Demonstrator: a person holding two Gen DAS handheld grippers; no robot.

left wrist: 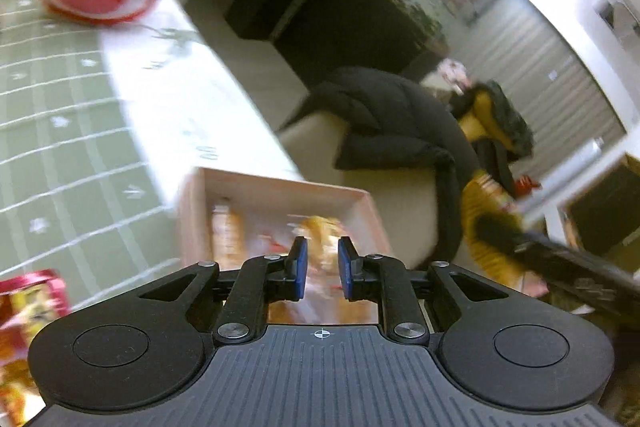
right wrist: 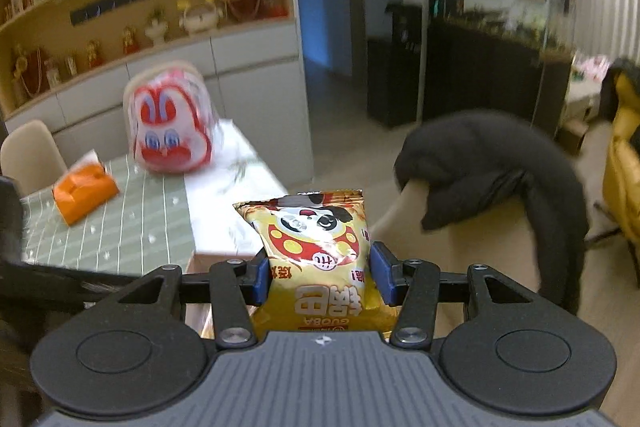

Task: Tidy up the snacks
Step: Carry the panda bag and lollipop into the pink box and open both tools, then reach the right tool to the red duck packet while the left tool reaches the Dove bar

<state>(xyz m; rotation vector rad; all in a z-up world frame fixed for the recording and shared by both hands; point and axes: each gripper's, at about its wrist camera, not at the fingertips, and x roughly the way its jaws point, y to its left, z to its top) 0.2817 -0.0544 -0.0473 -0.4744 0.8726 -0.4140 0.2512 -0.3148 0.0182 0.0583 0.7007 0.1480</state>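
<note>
Yellow, crinkly foil snack packet with a cartoon panda face (right wrist: 316,259) sits between the blue pads of the right gripper (right wrist: 320,277), whose jaws are closed on its sides; its long axis runs straight out along the fingers, printed text upside down, top seam farthest away. Just below and ahead of that packet lies the open pink cardboard box (right wrist: 196,263), only a corner of it visible past the fingers, at the near edge of the table (right wrist: 132,223) with its green checked cloth. So the drop looks to be downward and slightly left. Over the same box (left wrist: 280,187) hangs the left gripper (left wrist: 322,273), jaws a narrow gap apart and holding nothing; blurred yellow packets already lie inside.
</note>
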